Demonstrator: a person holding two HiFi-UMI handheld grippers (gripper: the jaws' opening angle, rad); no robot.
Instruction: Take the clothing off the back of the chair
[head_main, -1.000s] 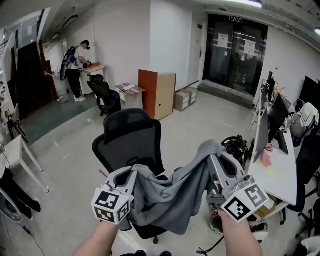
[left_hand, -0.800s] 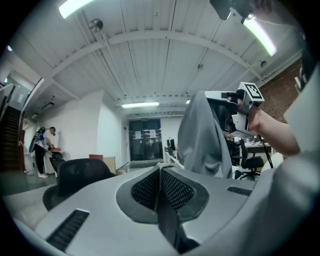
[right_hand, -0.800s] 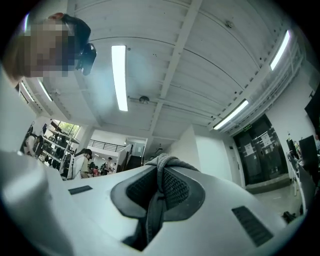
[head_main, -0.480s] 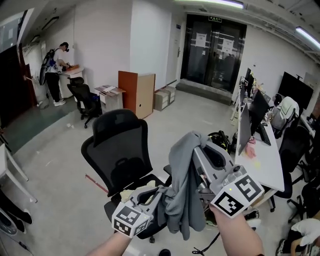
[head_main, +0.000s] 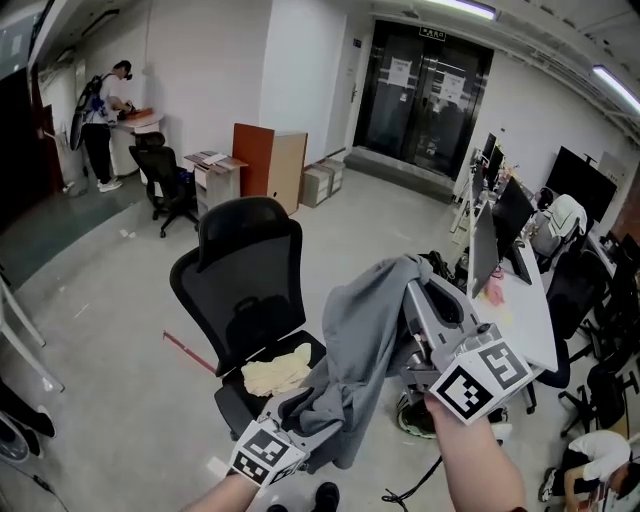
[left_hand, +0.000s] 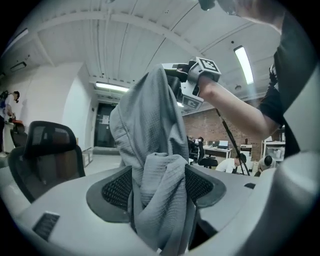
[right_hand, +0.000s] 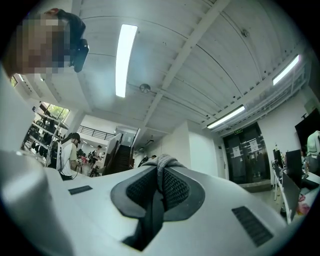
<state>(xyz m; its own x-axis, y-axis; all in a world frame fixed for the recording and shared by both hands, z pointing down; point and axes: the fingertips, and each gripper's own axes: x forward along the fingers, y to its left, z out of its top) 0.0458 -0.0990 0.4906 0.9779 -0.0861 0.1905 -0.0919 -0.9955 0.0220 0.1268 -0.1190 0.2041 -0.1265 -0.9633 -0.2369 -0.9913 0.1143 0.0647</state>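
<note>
The grey garment (head_main: 362, 335) is off the black mesh chair (head_main: 250, 275) and hangs in front of it. My right gripper (head_main: 412, 290) holds its upper end high, shut on a thin fold (right_hand: 162, 162) pinched between the pads. My left gripper (head_main: 303, 402) is low, beside the chair seat, under the garment's lower end. Its jaws are opening; a thick bunch of the grey garment (left_hand: 150, 120) still lies loosely between the spread pads of the left gripper (left_hand: 159, 175). In the left gripper view the right gripper (left_hand: 192, 82) shows above, with the garment hanging from it.
A pale yellow cloth (head_main: 278, 372) lies on the chair seat. A long white desk (head_main: 525, 310) with monitors runs along the right. A wooden cabinet (head_main: 268, 165) and a second black chair (head_main: 165, 185) stand behind. A person (head_main: 100, 120) stands far left. A red stick (head_main: 190, 352) lies on the floor.
My left gripper has dropped low toward the chair seat and its jaws have spread. The garment, once stretched between both grippers, now hangs mostly from the right one, which has shifted sideways.
</note>
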